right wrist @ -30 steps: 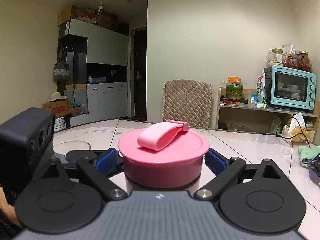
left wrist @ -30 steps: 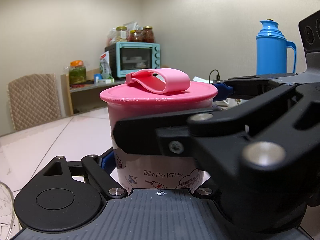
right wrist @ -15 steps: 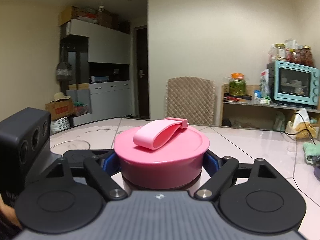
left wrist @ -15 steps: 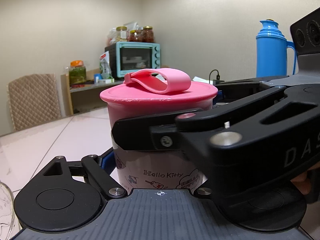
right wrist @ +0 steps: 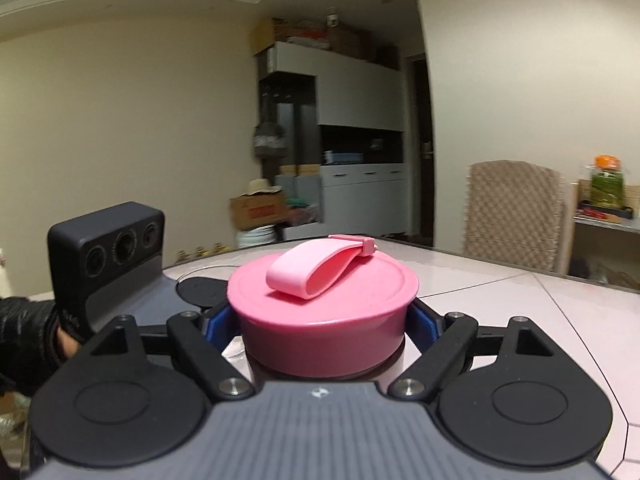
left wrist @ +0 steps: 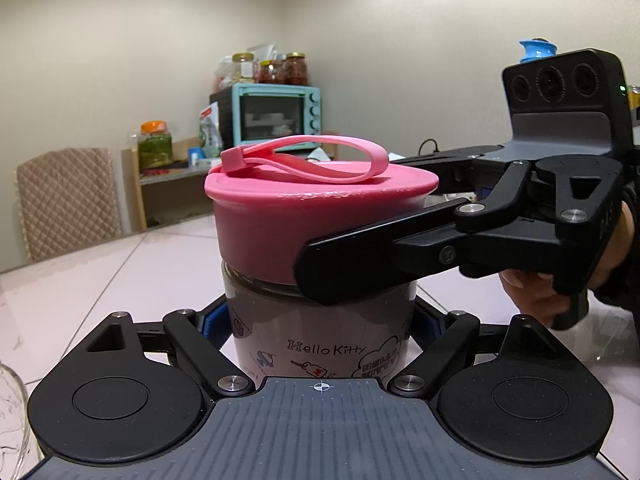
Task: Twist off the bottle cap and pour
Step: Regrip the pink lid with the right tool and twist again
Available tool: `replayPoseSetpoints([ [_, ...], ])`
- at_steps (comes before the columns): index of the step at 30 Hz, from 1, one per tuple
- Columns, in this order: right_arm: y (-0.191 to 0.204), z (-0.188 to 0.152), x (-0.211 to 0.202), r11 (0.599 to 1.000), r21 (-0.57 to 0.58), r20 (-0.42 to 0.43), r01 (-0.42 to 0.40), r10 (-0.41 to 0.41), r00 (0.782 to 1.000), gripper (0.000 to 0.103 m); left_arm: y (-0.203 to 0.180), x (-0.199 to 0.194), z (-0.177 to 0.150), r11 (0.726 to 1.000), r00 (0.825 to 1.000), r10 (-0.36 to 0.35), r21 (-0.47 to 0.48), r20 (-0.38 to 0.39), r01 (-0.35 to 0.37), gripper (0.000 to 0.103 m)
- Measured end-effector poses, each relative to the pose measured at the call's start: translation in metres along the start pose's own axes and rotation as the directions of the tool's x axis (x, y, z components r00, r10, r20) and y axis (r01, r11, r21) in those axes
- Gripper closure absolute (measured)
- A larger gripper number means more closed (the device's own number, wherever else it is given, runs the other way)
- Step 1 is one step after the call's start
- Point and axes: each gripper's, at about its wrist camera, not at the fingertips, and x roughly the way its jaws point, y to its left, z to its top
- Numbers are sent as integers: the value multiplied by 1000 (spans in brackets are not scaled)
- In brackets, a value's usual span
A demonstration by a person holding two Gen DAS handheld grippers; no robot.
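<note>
since a second ago the pink cap [left wrist: 320, 216] has turned and risen, baring the bottle [left wrist: 320, 328] neck. the right gripper [right wrist: 325, 320] is clamped on the cap; the left gripper [left wrist: 320, 320] is closed around the bottle body, upright on the white table [left wrist: 120, 272]. the contents can't be made out. a teal oven [left wrist: 276, 114] and jars [left wrist: 272, 70] stand behind.

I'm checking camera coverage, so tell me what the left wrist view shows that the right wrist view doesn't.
Only the left wrist view shows the bottle's Hello Kitty label, the teal toaster oven, and the right gripper closed on the pink cap from the side. Only the right wrist view shows the grey cabinets and the left gripper's camera housing. Both show the cap with its strap, the quilted chair, the green jar and the white tabletop.
</note>
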Motion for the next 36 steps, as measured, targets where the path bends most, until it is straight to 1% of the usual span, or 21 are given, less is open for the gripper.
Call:
replayPoseSetpoints([
  [2, 1, 2, -1, 1000, 2, -2, 11, -11, 1000, 16, 0, 0, 0, 1000, 1000, 0, 0, 0, 0, 13],
  [4, 5, 3, -3, 1000, 5, 2, 31, -31, 1000, 12, 0, 0, 0, 1000, 1000, 0, -1, 0, 0, 13],
  [5, 10, 3, -5, 998, 6, 6, 56, -56, 998, 10, 0, 0, 0, 1000, 1000, 0, -1, 0, 0, 13],
  [9, 23, 2, -10, 990, 18, 12, 138, -138, 990, 7, 0, 0, 0, 1000, 1000, 0, 0, 0, 0, 13],
  [12, 34, 3, -13, 972, 30, 15, 232, -233, 972, 6, 0, -1, -1, 1000, 1000, 0, 0, 0, 0, 13],
  [14, 39, 2, -14, 960, 40, 17, 277, -278, 961, 3, -1, 0, -1, 1000, 1000, 0, 0, 0, 0, 13],
  [16, 46, 2, -12, 944, 30, 19, 328, -329, 944, 3, -1, 0, -1, 1000, 1000, 0, 0, 0, 0, 13],
  [26, 65, -4, 3, 907, 57, -2, 418, -419, 908, 3, -1, -1, -1, 1000, 1000, 0, 0, 1, 0, 13],
  [29, 70, -3, 10, 892, 56, -6, 449, -450, 893, 3, -1, -1, -1, 1000, 1000, 0, 0, 1, 0, 13],
  [32, 73, -2, 11, 882, 63, -7, 467, -467, 884, 3, -1, -1, -1, 1000, 1000, 0, 0, 1, 0, 13],
  [36, 77, 0, 19, 863, 74, -8, 500, -501, 866, 3, -1, -1, -1, 1000, 1000, 0, 1, 0, 0, 13],
])
